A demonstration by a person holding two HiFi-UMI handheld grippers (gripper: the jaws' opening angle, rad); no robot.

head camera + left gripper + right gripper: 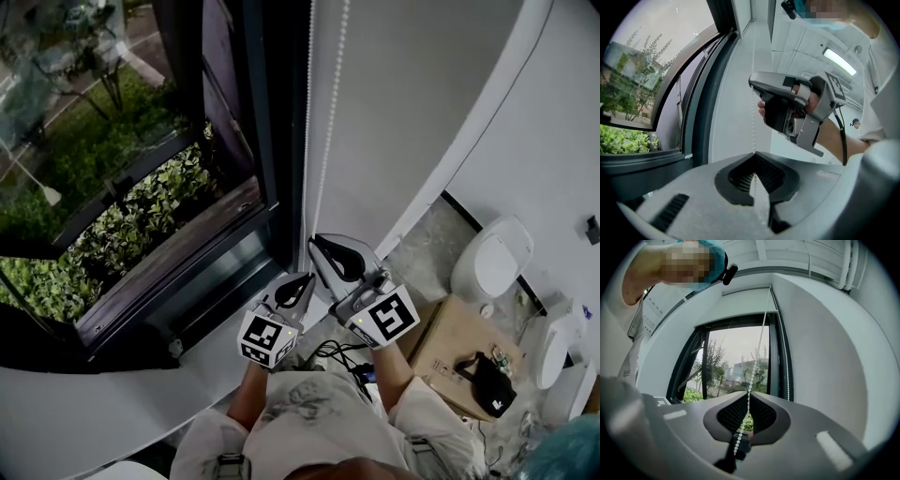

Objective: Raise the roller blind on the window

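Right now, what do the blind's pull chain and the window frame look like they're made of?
Bead chain: small white, slightly glossy beads, probably plastic. Window frame: dark grey with a smooth satin finish, likely painted metal, though the look alone can't confirm it.

**Window corner, daylight**

Dark-framed window [267,141] on my left, one pane swung outward. Outside there is a green hedge [141,225] below, with trees [712,362] and a pale building [745,369] under grey sky. White wall [422,94] right of the frame. Grey speckled floor [422,248] below me, with a cardboard box [445,342] on it. White rounded fittings [492,258] beside the box, kind unclear. Strip light [839,61] lit overhead.
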